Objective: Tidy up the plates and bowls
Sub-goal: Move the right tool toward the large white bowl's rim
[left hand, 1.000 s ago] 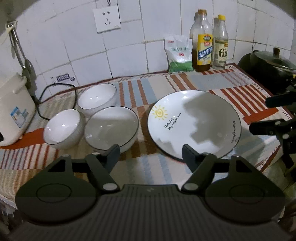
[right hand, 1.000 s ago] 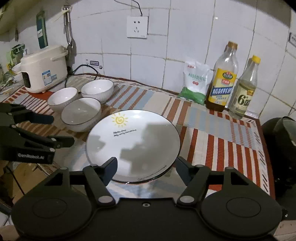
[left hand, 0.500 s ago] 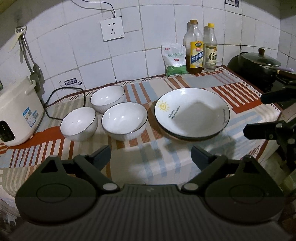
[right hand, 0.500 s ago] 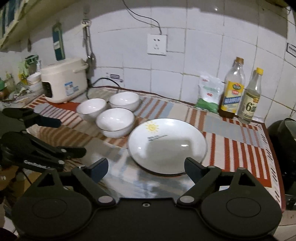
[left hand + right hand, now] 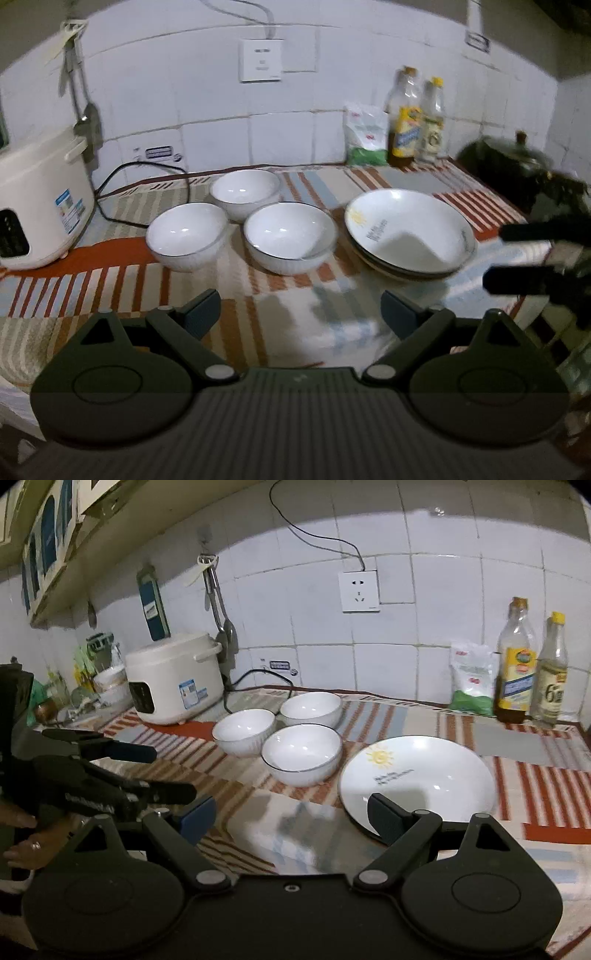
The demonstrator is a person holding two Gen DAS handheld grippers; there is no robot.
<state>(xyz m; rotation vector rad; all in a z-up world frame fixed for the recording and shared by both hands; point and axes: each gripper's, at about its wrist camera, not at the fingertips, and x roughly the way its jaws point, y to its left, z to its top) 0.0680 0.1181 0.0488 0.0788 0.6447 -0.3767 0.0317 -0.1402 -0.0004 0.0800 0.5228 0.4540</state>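
Three white bowls sit clustered on the striped table, with stacked plates just to their right. Two bottles stand at the wall. The left tool and right tool hover spread wide and empty, short of the dishes.

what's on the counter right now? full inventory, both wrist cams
bowls: 3, white, clustered left of the plate
plate: white with sun print, front right; darker rim beneath, maybe a second
rice cooker: 1, cream, back left
bottles: 2, by the wall, back right
bag: 1, white-green, beside the bottles
pot: 1, dark, far right
cloth: striped, covers the counter
left gripper: open, empty
right gripper: open, empty
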